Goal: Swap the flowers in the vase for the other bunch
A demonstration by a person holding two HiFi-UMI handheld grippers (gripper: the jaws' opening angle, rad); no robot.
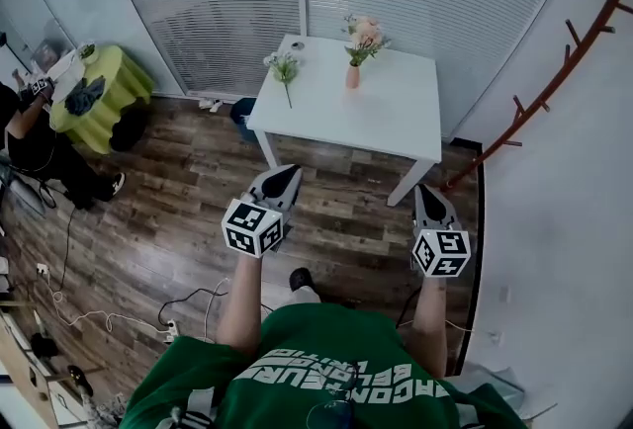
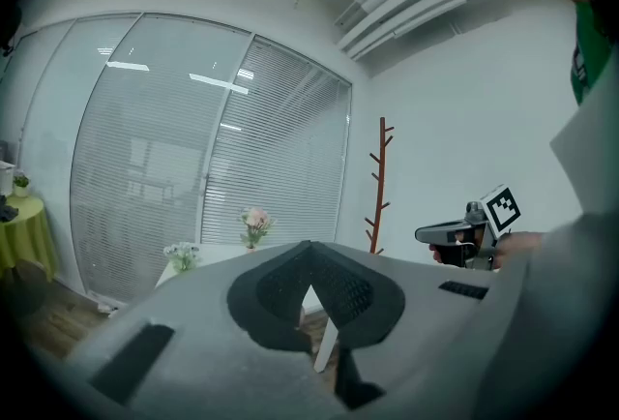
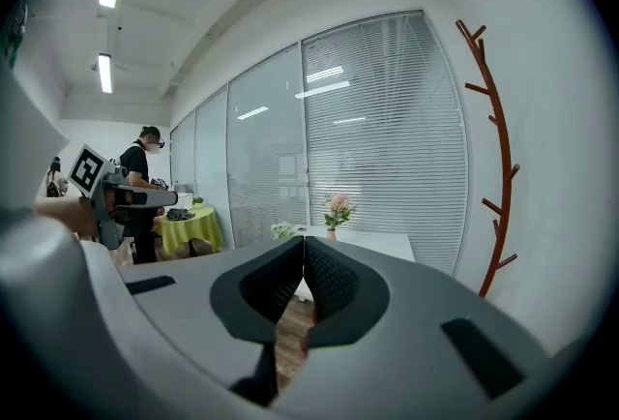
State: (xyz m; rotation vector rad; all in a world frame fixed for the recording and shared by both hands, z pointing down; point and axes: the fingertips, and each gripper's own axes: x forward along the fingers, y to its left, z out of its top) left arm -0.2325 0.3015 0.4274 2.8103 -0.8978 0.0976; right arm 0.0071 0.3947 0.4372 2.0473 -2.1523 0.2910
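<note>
A small orange vase (image 1: 352, 76) with pink flowers (image 1: 365, 36) stands near the far edge of the white table (image 1: 396, 111). A second bunch with white blooms and a long green stem (image 1: 285, 71) lies on the table's left side. Both bunches also show far off in the left gripper view, the pink flowers (image 2: 255, 221) and the white bunch (image 2: 181, 255), and in the right gripper view, the pink flowers (image 3: 338, 208). My left gripper (image 1: 285, 178) and right gripper (image 1: 427, 196) are held over the floor, well short of the table, both shut and empty.
A round table with a yellow-green cloth (image 1: 99, 91) stands at the left with a person (image 1: 40, 145) beside it. A brown coat rack (image 1: 554, 81) leans by the right wall. Cables (image 1: 148, 318) lie on the wood floor. Blinds cover the glass wall behind the table.
</note>
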